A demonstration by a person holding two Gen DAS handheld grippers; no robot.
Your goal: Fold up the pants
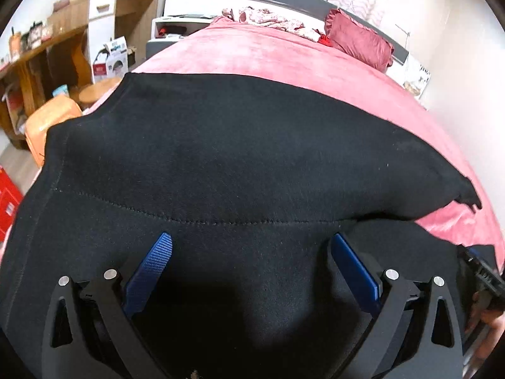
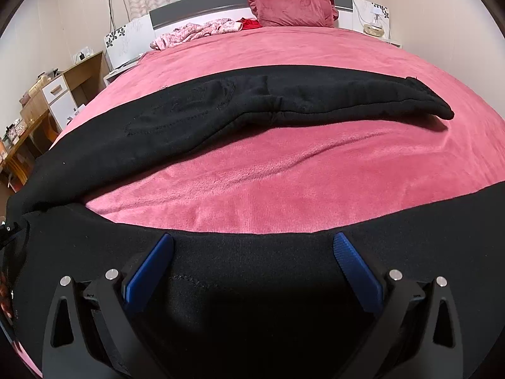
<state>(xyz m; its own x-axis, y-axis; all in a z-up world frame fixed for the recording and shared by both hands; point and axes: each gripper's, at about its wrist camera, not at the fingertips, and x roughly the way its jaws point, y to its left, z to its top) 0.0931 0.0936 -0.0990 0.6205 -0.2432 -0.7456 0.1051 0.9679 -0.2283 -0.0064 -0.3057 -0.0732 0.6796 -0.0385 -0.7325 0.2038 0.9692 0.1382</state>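
- The black pants lie spread on a pink blanket that covers the bed.
- The left gripper is wide apart above the pants, grasping nothing.
- The right gripper is also released, above 1 black leg.
- A red pillow leans on the headboard.
- A wooden desk stands at the left wall.

Black pants spread beneath wide-apart blue fingers.

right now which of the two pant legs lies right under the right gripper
The near leg, the black band crossing directly under the open right gripper. The far leg lies beyond a strip of pink blanket.
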